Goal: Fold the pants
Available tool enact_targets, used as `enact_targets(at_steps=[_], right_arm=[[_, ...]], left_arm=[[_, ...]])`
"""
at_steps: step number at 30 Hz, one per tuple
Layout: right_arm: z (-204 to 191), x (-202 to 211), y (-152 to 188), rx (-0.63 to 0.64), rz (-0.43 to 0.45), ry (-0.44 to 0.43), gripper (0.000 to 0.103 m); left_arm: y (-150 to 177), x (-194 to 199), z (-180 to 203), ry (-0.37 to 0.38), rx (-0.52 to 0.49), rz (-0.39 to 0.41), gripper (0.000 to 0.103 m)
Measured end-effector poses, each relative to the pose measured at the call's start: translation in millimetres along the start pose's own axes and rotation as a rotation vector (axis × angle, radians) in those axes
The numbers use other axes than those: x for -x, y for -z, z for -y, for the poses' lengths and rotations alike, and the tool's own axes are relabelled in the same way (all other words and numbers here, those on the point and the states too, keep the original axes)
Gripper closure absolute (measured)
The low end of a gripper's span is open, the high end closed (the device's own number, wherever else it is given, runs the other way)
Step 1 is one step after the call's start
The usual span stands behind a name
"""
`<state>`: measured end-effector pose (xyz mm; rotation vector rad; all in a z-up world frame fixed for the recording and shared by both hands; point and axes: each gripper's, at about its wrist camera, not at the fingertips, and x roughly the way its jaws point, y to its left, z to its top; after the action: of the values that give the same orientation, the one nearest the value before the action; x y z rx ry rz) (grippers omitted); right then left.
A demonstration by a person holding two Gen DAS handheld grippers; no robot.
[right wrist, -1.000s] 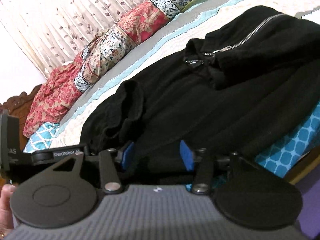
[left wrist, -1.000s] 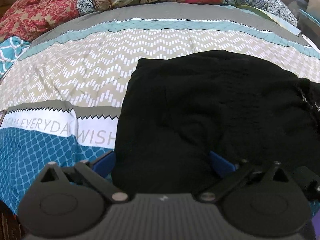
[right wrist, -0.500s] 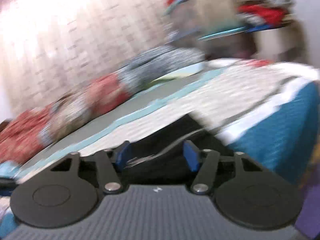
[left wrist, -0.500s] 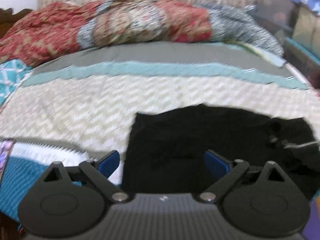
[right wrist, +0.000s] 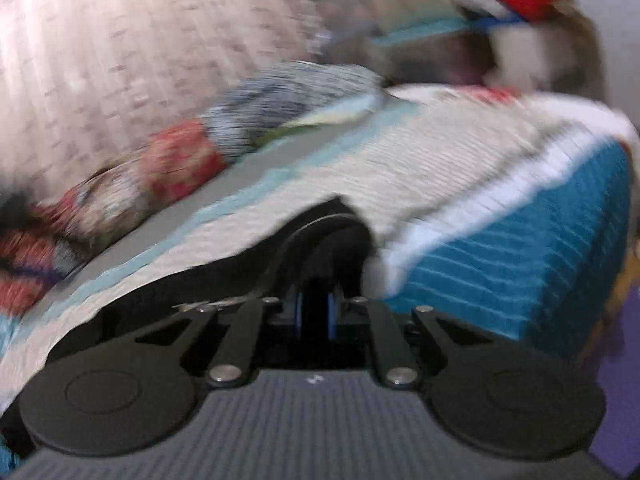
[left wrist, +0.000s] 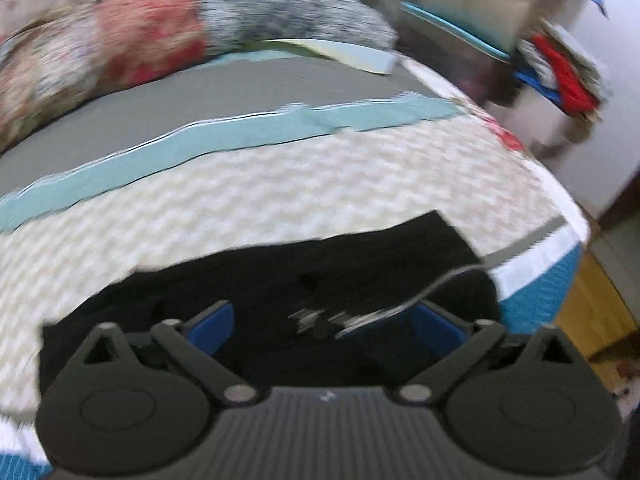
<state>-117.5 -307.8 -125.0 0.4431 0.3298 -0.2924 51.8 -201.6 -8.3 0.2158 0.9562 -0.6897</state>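
A black garment [left wrist: 304, 272] with a silver zipper [left wrist: 432, 292] lies on the patterned bedspread [left wrist: 280, 184]. My left gripper [left wrist: 324, 324] is open low over the garment, blue pads spread wide with fabric between and below them. In the right wrist view my right gripper [right wrist: 316, 314] is shut on a fold of the black garment [right wrist: 328, 240], blue pads pressed close together on cloth near the bed's right side. Both views are motion-blurred.
A rolled floral quilt [left wrist: 140, 48] lies along the far side of the bed. The bed's right edge [left wrist: 568, 248] drops to a wooden floor [left wrist: 592, 312]. Stacked bags and clothes [left wrist: 560, 68] stand beyond the far right corner. A curtain [right wrist: 120, 60] hangs behind.
Both grippers have swung to the right along the garment toward the bed's right edge. My right gripper has gone from open to shut on the black fabric. The left stays open.
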Motion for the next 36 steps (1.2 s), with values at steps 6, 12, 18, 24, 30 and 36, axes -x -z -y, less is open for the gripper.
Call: enact_targets(at_steps=[6, 12, 18, 24, 30, 36], right_arm=[[-37.5, 10.1, 8.1, 0.191, 0.033, -0.068, 0.089], [-57.8, 20.1, 12.0, 0.277, 0.052, -0.105, 0.089], [-67.0, 17.6, 7.6, 0.236, 0.047, -0.165, 0.089], [-127.4, 16.4, -4.6, 0.274, 0.068, -0.351, 0.088], [-194.2, -5.5, 6.0, 0.339, 0.009, -0.485, 0.089], [-239.0, -28.6, 31.5, 0.41, -0.132, -0.559, 0.088]], left_arm=[[-18.1, -43.5, 62.0, -0.028, -0.152, -0.092, 0.0], [-3.1, -63.4, 62.3, -0.076, -0.226, -0.115, 0.08], [-1.0, -24.9, 16.2, 0.017, -0.085, -0.058, 0.084], [3.1, 35.0, -49.2, 0.056, 0.023, 0.024, 0.084], [32.7, 59.5, -137.0, -0.028, 0.167, 0.044, 0.084], [81.0, 48.6, -211.1, -0.041, 0.316, 0.013, 0.084]])
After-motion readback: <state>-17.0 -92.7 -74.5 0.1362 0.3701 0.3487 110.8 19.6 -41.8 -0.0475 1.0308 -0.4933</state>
